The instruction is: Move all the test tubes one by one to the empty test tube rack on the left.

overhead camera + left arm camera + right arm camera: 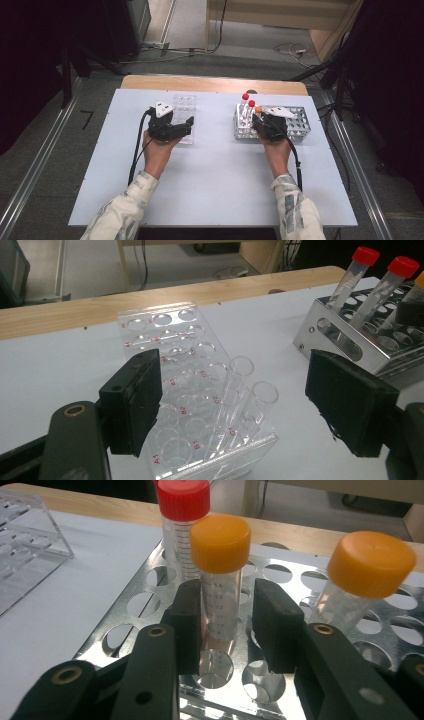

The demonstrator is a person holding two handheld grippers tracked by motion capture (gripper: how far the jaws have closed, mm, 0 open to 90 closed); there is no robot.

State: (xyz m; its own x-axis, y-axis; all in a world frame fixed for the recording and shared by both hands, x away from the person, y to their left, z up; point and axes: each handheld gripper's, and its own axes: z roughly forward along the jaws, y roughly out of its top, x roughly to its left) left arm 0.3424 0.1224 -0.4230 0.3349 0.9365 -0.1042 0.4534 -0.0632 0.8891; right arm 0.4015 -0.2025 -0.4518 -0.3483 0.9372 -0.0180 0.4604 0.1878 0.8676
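A clear acrylic rack [184, 107] [170, 335] lies left of centre and holds two uncapped clear tubes [250, 395] at its near end. My left gripper [184, 125] [240, 405] is open wide, its jaws on either side of that end of the rack. To the right, a metal rack [297, 125] [145, 605] holds red-capped tubes [245, 96] [182, 500] and orange-capped tubes. My right gripper [257, 120] [225, 622] straddles one upright orange-capped tube [258, 109] [220, 580]. Its left pad is against the tube and a small gap shows at the right pad.
Another orange-capped tube [370, 565] stands to the right of the straddled one. Both racks sit on a white board [215, 175] whose wooden far edge [210, 82] shows behind them. Cables lie on the floor beyond the table. The metal rack [345, 345] has many free holes.
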